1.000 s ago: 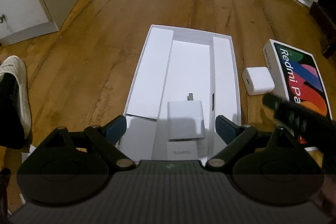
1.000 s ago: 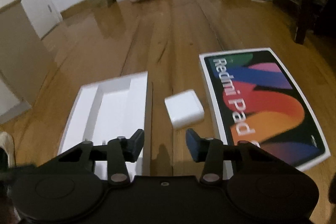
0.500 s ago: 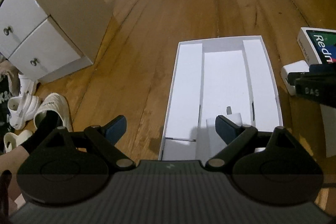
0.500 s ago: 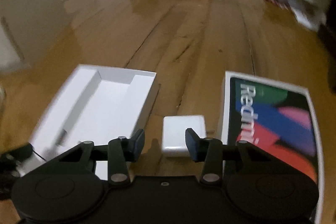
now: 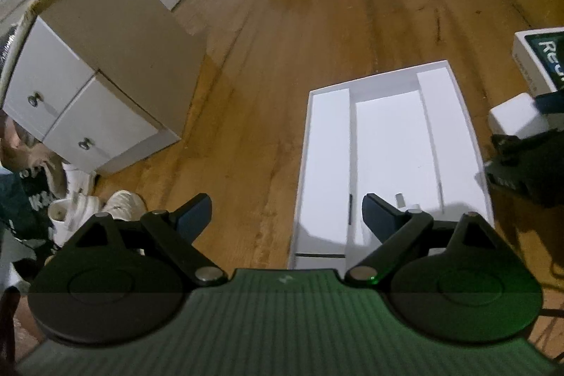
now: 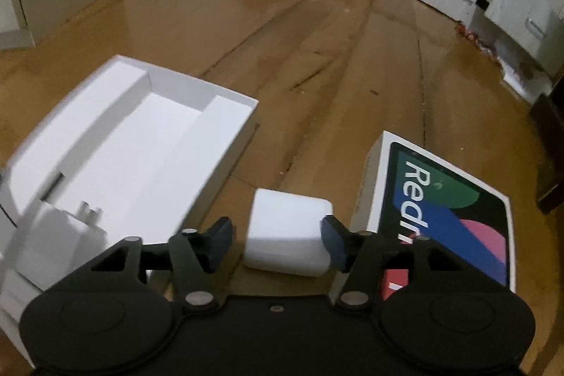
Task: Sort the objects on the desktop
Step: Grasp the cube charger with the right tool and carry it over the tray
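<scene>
Two grippers share the wooden floor (image 6: 317,66), but only the right gripper (image 6: 276,242) is lined up on something. Its jaws have just been opening and now stand apart around the small white box (image 6: 287,231), which lies on the bare floor between the open white tray (image 6: 197,94) on the left and the Redmi Pad box (image 6: 454,210) on the right. The small box sits directly ahead of the right gripper, between the fingertips: the right pad looks at or very near its right end, while a clear gap shows on the left side, so nothing is clamped yet. Its long axis runs roughly left to right, across the jaw opening, so the jaws would close along its length.

Over at the left gripper (image 5: 287,217), the jaws stand wide apart with nothing between them, hovering over the near-left edge of the tray, where a white charger (image 6: 60,235) with its prongs up already rests at the near end. From that side the small box (image 5: 518,115) lies far off to the right, beyond the tray's right wall.

Judging by this, the right hand is plainly the nearer one, and the next move probably calls for a slight push forward before closing.
</scene>
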### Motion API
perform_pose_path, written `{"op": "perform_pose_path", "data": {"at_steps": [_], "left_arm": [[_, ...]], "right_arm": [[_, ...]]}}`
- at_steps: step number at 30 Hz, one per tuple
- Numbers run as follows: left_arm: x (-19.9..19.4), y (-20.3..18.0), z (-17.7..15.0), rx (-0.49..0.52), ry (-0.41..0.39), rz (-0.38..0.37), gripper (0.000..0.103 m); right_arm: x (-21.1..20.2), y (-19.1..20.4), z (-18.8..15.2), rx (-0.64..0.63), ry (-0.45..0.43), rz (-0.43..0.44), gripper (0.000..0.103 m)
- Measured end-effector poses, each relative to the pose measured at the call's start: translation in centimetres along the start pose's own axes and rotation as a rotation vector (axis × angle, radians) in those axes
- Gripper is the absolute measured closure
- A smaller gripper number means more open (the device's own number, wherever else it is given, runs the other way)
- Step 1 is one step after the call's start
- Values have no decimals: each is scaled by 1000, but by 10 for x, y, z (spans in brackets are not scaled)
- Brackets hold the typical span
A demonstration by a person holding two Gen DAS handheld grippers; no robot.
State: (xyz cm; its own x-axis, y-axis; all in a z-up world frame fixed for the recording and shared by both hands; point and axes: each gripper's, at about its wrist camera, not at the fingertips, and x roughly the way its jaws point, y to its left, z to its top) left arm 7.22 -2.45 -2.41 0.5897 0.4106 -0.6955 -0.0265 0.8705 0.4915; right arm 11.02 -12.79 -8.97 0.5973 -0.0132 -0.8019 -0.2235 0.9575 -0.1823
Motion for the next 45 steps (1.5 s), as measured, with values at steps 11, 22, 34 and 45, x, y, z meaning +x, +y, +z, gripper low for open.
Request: {"op": "perform_pose_path", "data": {"at_steps": [11, 22, 34, 45], "left_arm": [[-3, 6, 19, 6, -41, 90, 7], [15, 16, 10, -86, -66, -278, 7], [58, 55, -15, -310, 16, -475, 7], [83, 79, -31, -417, 38, -655, 7]], "right_arm": [[14, -14, -12, 107, 15, 34, 41], [12, -13, -15, 153, 15, 32, 41], [-4, -33, -24, 399, -16, 129, 41], [-46, -1, 19, 321, -162, 255, 41]]}}
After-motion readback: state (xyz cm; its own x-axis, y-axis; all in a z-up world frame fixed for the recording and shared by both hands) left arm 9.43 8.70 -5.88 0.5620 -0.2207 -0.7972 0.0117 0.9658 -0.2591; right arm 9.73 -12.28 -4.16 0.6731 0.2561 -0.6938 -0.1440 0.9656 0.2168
